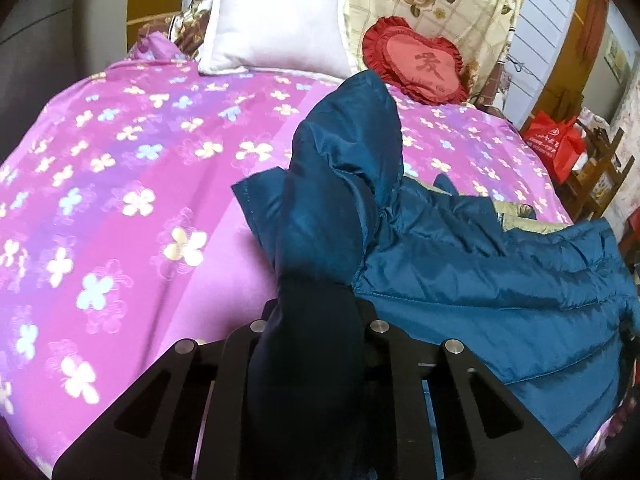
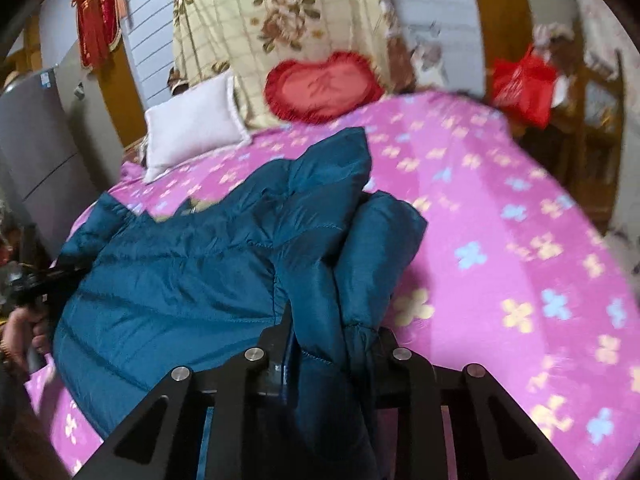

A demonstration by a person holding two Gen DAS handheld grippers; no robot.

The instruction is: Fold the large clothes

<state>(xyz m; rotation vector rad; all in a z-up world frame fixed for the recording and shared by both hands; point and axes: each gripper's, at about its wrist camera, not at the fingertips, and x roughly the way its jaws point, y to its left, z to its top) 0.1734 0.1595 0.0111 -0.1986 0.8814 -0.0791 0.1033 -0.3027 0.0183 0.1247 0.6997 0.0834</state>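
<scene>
Nearest, left gripper [image 1: 316, 312] is clamped on a bunched edge of the jacket [image 1: 480, 280]; dark fabric fills the gap between its fingers and rises in a lifted fold ahead of it. Right gripper [image 2: 332, 340] is likewise closed on a gathered wad of jacket [image 2: 180, 280], with a puffy roll, maybe a sleeve or hem, standing up just past the fingers. So both near corners or edges are pinched and raised off the bedspread [image 1: 120, 200].

Behind the grips the quilted body lies spread but rumpled on the bed, not flat, and a strip of pale lining shows at the open front. At the left edge of the right view a hand [image 2: 24, 332] shows holding the other gripper's handle.

Progress, as I judge it: early. Edges are grabbed, but no clean fold shows and there are no stacked layers. Left to do: carry the held edge over toward the far side, lay it down, smooth it, then likely fold again to a compact shape. Which part each gripper holds, sleeve or hem, I cannot tell.

Farther back: white pillow [image 1: 276, 32], red heart cushion [image 1: 416, 64], floral quilt [image 1: 420, 0] against the wall, red bag [image 1: 556, 140] on a rack off the bed.
</scene>
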